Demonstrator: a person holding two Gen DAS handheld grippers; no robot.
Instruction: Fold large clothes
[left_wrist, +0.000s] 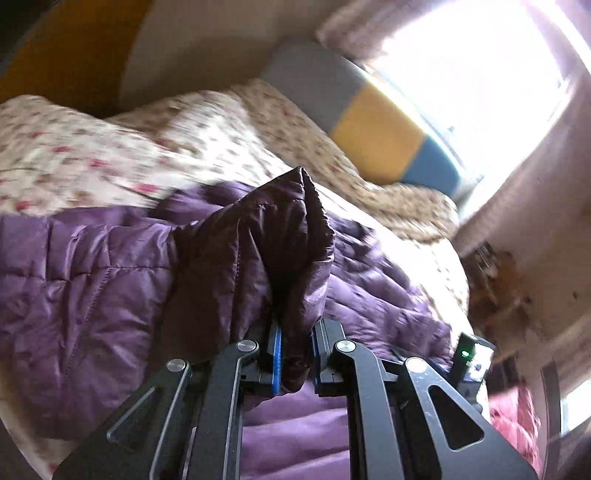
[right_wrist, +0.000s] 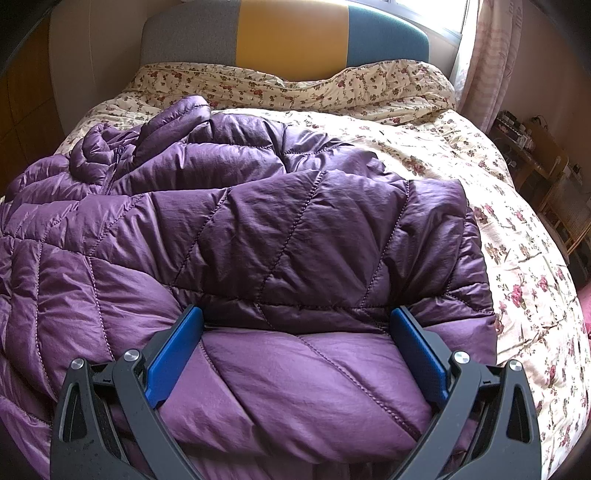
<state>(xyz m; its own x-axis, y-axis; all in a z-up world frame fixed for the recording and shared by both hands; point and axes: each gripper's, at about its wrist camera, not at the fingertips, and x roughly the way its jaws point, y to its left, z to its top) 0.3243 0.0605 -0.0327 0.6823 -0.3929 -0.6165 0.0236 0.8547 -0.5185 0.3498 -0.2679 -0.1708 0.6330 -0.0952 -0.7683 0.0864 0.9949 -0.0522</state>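
Observation:
A large purple quilted jacket (right_wrist: 258, 229) lies spread on a bed with a floral cover (right_wrist: 480, 192). My left gripper (left_wrist: 295, 354) is shut on a fold of the jacket (left_wrist: 288, 240) and holds it raised above the rest of the garment. My right gripper (right_wrist: 295, 332) is open, its blue pads (right_wrist: 173, 354) wide apart over the jacket's near part, holding nothing. The jacket's collar and zipper (right_wrist: 110, 173) lie at the far left in the right wrist view.
A headboard (right_wrist: 295, 37) with grey, yellow and blue panels stands at the far end of the bed. A bright window (left_wrist: 480, 74) with a curtain is at the right. A wooden side table (right_wrist: 528, 155) with small items stands at the bed's right side.

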